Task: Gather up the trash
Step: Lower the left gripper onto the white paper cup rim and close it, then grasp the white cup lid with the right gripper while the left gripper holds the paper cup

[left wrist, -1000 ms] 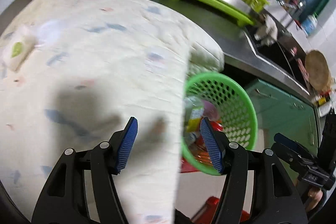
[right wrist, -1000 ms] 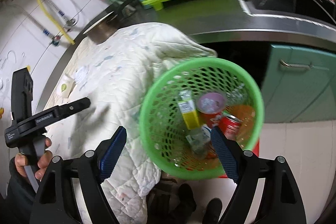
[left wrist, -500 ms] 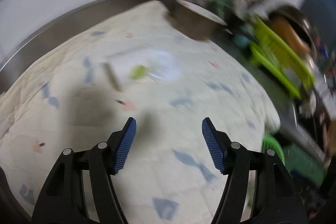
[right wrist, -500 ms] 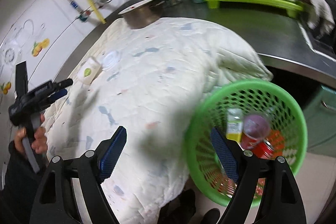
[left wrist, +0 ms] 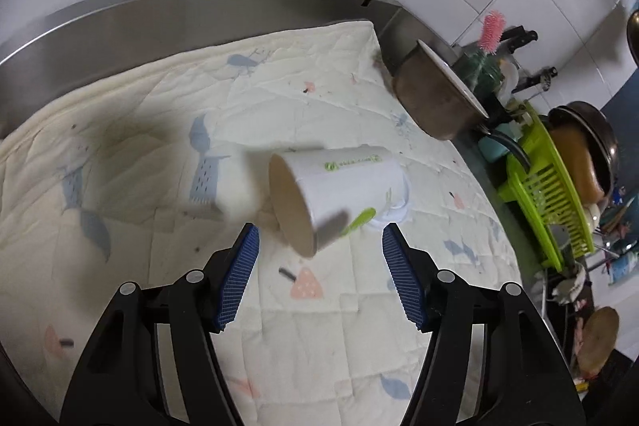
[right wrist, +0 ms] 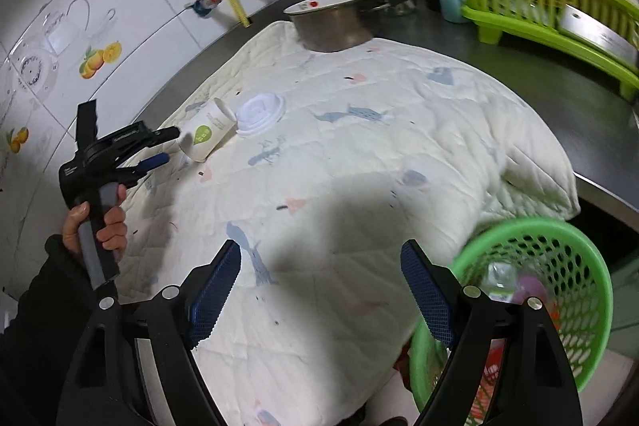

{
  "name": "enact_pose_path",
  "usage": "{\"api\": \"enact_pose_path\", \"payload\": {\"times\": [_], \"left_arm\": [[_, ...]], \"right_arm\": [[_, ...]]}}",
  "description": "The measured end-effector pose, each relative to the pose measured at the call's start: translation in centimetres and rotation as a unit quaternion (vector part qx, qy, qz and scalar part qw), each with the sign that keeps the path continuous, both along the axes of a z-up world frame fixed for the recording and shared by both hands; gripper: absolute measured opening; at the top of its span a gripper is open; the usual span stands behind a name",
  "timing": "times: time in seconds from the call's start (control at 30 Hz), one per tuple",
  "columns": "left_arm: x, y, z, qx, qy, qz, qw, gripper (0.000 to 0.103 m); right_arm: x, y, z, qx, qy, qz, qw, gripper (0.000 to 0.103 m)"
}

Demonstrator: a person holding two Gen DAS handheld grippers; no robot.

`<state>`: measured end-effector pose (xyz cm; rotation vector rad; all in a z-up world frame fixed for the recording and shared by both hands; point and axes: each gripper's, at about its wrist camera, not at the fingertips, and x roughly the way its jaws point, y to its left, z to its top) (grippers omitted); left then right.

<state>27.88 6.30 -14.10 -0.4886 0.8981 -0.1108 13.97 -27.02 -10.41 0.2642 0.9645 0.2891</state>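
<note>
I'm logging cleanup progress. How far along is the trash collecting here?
Done: the green basket by the counter already holds several pieces of trash. In hand: nothing; the open left gripper is lined up on the tipped paper cup, not yet gripping it. Left: that cup and the white lid beside it on the quilt. The right gripper hangs open, empty.

A white paper cup (left wrist: 339,190) with green markings lies on its side on the quilted cloth, its brown-lined mouth facing near-left. Its white plastic lid (right wrist: 260,113) lies flat, touching it. The green mesh basket (right wrist: 575,266), near right, holds 1 purple cup and other trash.
</note>
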Motion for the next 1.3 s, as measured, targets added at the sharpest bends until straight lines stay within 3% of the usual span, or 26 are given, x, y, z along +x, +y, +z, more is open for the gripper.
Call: {"api": "enact_pose_path", "payload": {"times": [0.13,0.23,0.3,0.43,0.5,0.9,1.3], "left_arm": [[1.2,-0.1,-0.7,-0.005,-0.003,-0.006,1.0,0.063],[1.8,0.0,-1.2,-0.017,-0.003,-0.01,0.9998,0.057],[2.0,0.1,-1.5,-0.03,-0.006,-0.014,0.9994,0.04],[1.8,-0.1,-1.3,-0.046,-0.023,-0.025,0.9984,0.021],[1.5,-0.1,-1.1,-0.05,-0.028,-0.03,0.9979,0.003],[-2.5,2.8,1.2,-0.036,-0.05,-0.008,0.9981,0.002],[-5.7,5.6,3.3,-0.035,-0.075,0.006,0.9965,0.002]], "right_arm": [[1.3,1.3,-0.1,-0.005,-0.001,0.015,1.0,0.079],[2.2,2.0,-0.2,-0.01,-0.002,0.024,1.0,0.079],[2.8,2.5,-0.2,-0.014,-0.003,0.031,0.999,0.079],[4.6,3.7,-0.2,-0.025,-0.009,0.049,0.998,0.079],[5.4,4.2,-0.2,-0.028,-0.01,0.056,0.998,0.079],[13.0,11.3,-1.3,-0.067,-0.029,0.13,0.989,0.079],[20.6,17.8,-4.3,-0.119,-0.021,0.162,0.979,0.079]]}}
